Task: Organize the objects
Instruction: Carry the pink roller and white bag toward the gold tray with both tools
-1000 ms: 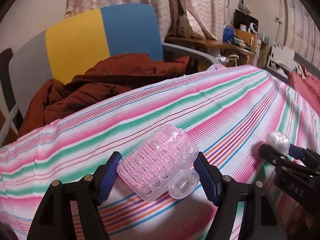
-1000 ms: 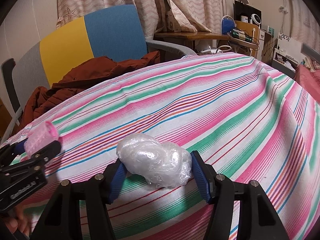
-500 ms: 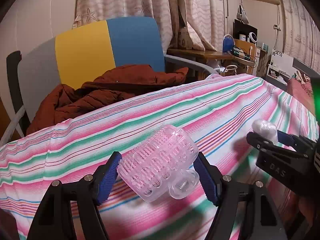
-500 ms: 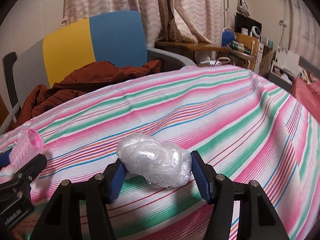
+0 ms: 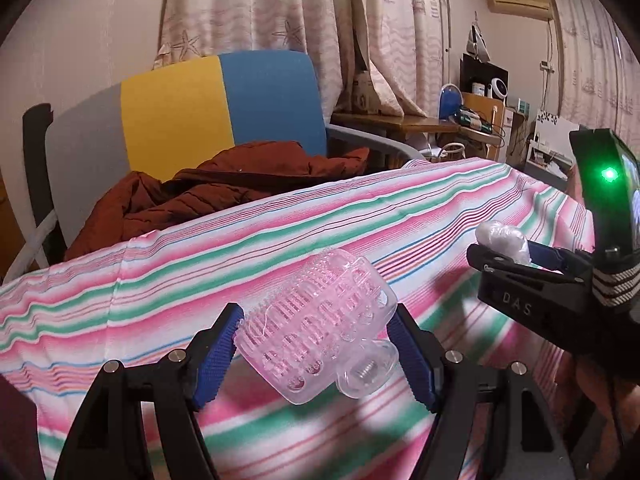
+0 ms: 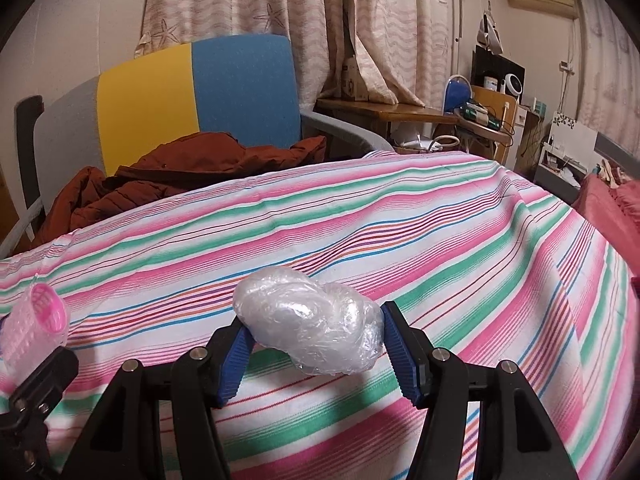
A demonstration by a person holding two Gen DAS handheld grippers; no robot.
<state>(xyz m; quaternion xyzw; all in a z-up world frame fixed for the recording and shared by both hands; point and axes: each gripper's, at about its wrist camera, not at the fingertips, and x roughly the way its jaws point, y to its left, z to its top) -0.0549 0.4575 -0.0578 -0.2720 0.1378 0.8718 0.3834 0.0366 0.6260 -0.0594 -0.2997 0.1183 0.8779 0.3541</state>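
My left gripper [image 5: 316, 354] is shut on a clear pink plastic hair roller [image 5: 320, 328] and holds it above the striped tablecloth [image 5: 200, 264]. My right gripper [image 6: 316, 350] is shut on a crumpled clear plastic bag [image 6: 312, 324], also held above the cloth. In the left wrist view the right gripper with the bag [image 5: 502, 238] is at the right. In the right wrist view the roller [image 6: 34, 318] in the left gripper is at the far left.
A chair [image 6: 192, 88] with grey, yellow and blue back stands behind the table, with a rust-brown jacket [image 6: 180, 176] on its seat. A cluttered wooden desk [image 6: 400, 114] stands by the curtains at the back right. A red cloth [image 6: 612, 212] lies at the right.
Both grippers have risen and tilted up, so more of the chair, curtains and room shows. Each keeps its hold on its object.
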